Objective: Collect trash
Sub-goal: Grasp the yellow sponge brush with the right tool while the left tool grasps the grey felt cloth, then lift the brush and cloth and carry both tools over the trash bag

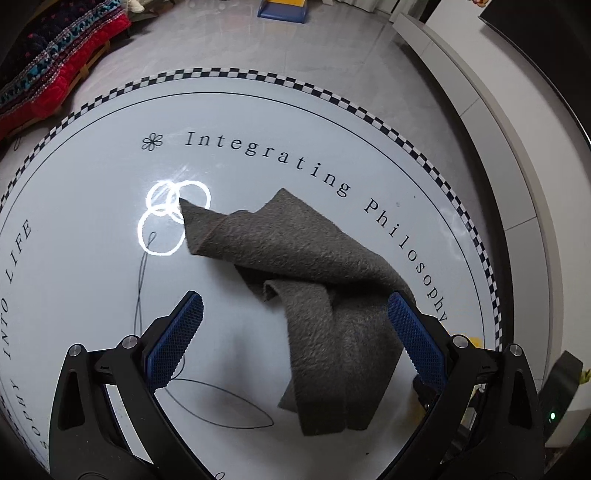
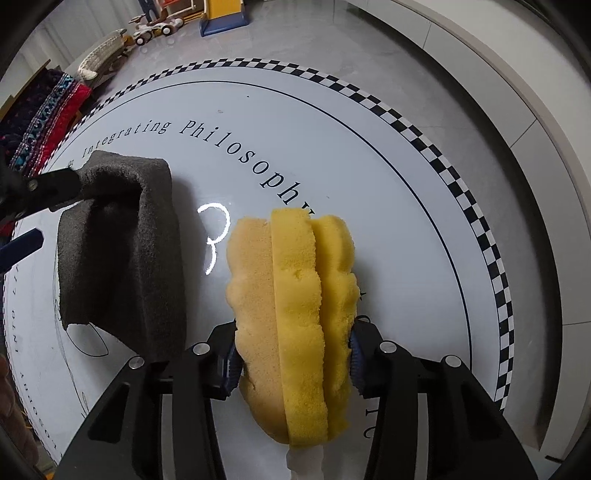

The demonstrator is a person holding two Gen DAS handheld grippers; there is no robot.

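Note:
A crumpled grey felt cloth (image 1: 306, 280) lies on the round white table (image 1: 92, 229); it also shows in the right wrist view (image 2: 122, 251). My left gripper (image 1: 295, 310) is open just above the table, with the cloth's near end between its blue pads (image 1: 177, 336), draped against the right pad. In the right wrist view, the left gripper's fingers (image 2: 48, 192) flank the cloth's left end. My right gripper (image 2: 291, 358) is shut on a folded yellow sponge (image 2: 295, 295) and holds it over the table.
The table has a checkered rim (image 1: 373, 118) and printed lettering. Beyond it is grey floor, a red patterned blanket (image 1: 48, 70) on a bench at the left, a white cabinet (image 1: 498, 122) at the right, and toys (image 2: 155, 29) at the back.

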